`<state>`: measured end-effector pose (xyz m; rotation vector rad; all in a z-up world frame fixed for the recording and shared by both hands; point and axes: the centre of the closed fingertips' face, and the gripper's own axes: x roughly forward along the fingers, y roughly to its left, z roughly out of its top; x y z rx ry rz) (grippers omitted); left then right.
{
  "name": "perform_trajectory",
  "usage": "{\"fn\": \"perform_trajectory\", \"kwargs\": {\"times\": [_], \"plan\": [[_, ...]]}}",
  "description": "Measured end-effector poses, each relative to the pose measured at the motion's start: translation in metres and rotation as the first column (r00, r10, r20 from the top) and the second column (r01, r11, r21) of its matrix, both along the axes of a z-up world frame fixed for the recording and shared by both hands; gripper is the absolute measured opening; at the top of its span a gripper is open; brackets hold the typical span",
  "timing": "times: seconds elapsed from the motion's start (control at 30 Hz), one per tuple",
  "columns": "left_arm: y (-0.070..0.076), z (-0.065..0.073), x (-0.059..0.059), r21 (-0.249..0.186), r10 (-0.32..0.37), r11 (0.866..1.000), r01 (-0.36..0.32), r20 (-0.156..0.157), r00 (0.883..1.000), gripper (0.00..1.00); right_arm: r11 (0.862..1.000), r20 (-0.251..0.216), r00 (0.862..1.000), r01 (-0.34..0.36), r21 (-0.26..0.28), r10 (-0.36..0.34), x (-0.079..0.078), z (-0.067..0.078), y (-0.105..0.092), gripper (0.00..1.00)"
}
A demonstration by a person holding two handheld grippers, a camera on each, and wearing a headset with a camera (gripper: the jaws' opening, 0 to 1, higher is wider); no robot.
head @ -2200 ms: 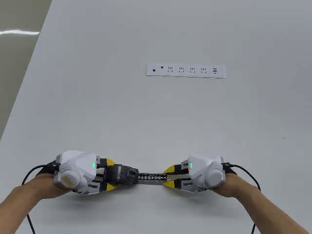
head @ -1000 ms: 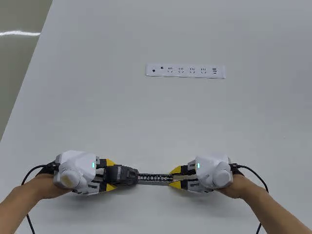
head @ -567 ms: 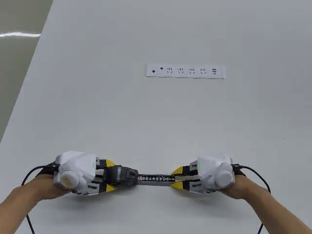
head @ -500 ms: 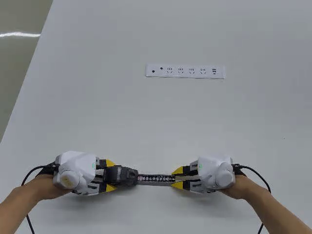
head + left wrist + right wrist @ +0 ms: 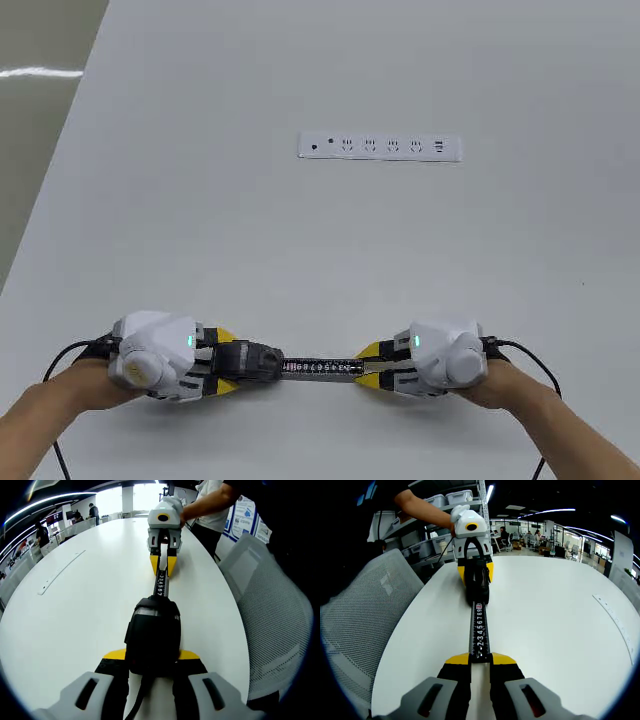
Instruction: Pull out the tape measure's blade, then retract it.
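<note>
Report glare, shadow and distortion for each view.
Head view: even light, sharp, faint shadows on the table, a glare streak on the floor. Left gripper view: fisheye bends the table edge, windows blown out, case sharp. Right gripper view: same bending, blade numbers legible, ceiling lights glare a little.

2 grippers: left gripper [image 5: 228, 360], right gripper [image 5: 366, 366]; 1 tape measure [image 5: 256, 360]; 1 pwr strip [image 5: 380, 147]; 1 table [image 5: 300, 250].

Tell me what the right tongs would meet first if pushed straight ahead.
The black tape measure case, held in the left tongs; the blade clamped in the right tongs leads straight to it.
</note>
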<state>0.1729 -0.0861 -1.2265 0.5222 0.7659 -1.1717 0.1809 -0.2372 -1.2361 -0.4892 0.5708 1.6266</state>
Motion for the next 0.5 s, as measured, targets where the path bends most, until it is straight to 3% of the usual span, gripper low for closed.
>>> {"fn": "perform_trajectory", "kwargs": {"times": [0.5], "plan": [[0.0006, -0.0008, 0.0000, -0.001, 0.001, 1.000, -0.001, 0.000, 1.000, 0.29, 1.000, -0.002, 1.000, 0.007, 0.003, -0.007, 0.0007, 0.0025, -0.0048, 0.11]]}}
